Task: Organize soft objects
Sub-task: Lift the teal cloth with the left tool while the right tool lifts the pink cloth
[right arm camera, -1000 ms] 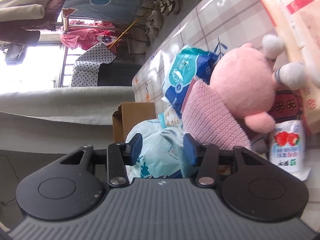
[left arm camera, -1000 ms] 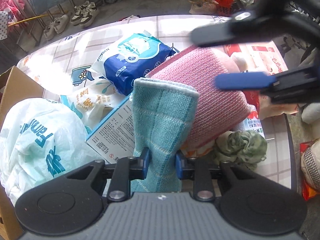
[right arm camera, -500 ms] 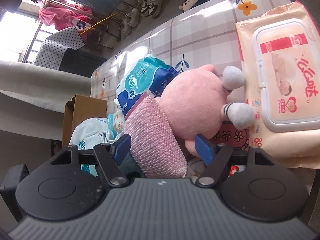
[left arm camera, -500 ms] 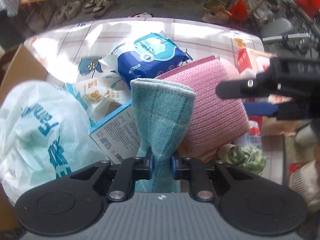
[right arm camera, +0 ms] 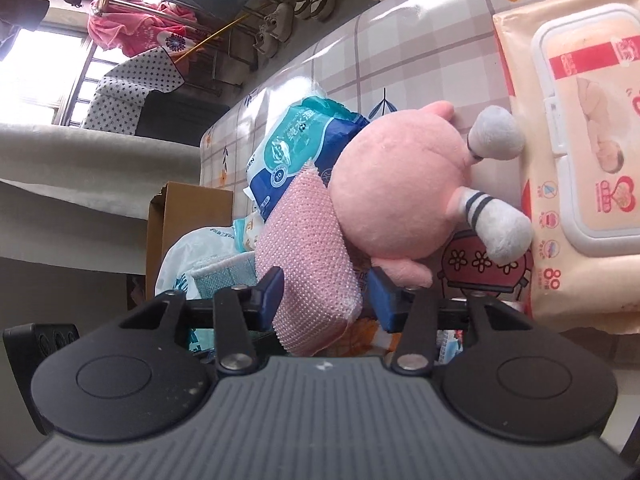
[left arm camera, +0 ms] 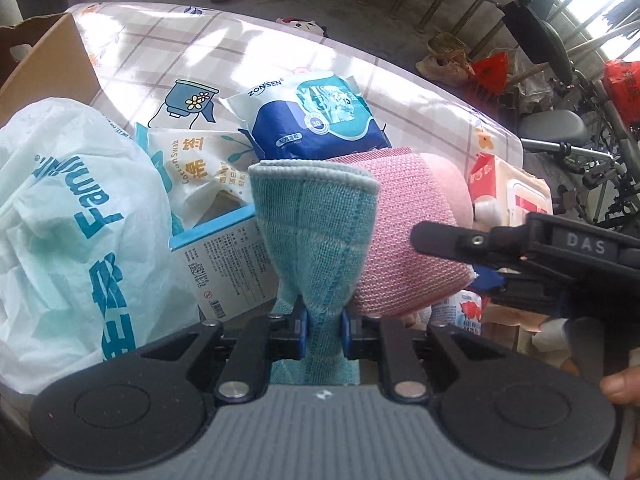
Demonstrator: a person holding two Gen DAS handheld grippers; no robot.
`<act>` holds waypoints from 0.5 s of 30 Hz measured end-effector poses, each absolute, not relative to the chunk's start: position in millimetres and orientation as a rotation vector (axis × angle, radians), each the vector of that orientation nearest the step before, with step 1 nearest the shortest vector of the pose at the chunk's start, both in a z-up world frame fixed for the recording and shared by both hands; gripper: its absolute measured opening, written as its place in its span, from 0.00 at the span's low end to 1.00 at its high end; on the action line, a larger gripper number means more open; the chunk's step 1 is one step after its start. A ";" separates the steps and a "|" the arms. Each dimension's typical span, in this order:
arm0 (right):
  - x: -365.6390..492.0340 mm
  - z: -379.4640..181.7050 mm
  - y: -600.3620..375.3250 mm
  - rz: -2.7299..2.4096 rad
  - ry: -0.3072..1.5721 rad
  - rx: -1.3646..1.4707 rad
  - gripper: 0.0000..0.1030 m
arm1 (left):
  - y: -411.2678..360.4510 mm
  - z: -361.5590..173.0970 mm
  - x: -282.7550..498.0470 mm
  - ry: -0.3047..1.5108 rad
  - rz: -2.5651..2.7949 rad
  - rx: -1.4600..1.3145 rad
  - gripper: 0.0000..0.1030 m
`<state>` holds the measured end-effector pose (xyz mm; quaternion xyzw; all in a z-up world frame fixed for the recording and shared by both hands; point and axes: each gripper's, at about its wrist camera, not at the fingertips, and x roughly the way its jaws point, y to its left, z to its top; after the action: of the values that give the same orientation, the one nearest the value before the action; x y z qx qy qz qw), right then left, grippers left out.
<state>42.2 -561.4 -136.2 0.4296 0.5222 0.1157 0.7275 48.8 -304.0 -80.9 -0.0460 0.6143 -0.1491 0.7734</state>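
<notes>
Left gripper point(left arm camera: 323, 330) squeezes teal cloth point(left arm camera: 316, 240) tight between fingers; cloth stands up, fanning out wide at top. Pink knit cloth point(right arm camera: 308, 256) right beside it, touching. Right gripper point(right arm camera: 326, 300) has fingers spread wide, one on each side of pink knit cloth, not pinching. Pink plush toy point(right arm camera: 396, 196) leans on pink cloth. Blue tissue pack point(left arm camera: 316, 120) behind. White plastic bag point(left arm camera: 76, 216) at left, in front of cardboard box point(left arm camera: 48, 64). Baby wipes pack point(right arm camera: 580, 148) at right. All on checked tablecloth point(left arm camera: 240, 52).
</notes>
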 end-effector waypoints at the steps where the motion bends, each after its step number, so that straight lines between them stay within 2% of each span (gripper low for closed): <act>1: 43.3 -140.2 -559.1 0.261 1.159 0.960 0.50 | -305.2 -81.1 48.8 1.331 -0.323 -0.098 0.16; 4: 41.4 -145.0 -548.8 0.267 1.164 0.958 0.47 | -306.1 -79.6 48.2 1.328 -0.313 -0.092 0.16; 9: 30.9 -128.3 -545.1 0.257 1.105 0.921 0.32 | -303.5 -69.3 43.2 1.317 -0.308 -0.113 0.15; 15: 13.7 -98.2 -554.2 0.231 1.048 0.923 0.29 | -306.0 -41.8 35.0 1.310 -0.335 -0.133 0.15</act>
<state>13.7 -554.2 -98.2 0.4240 0.4815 0.1062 0.7597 35.0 -306.0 -41.8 -0.0614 0.6056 -0.1551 0.7781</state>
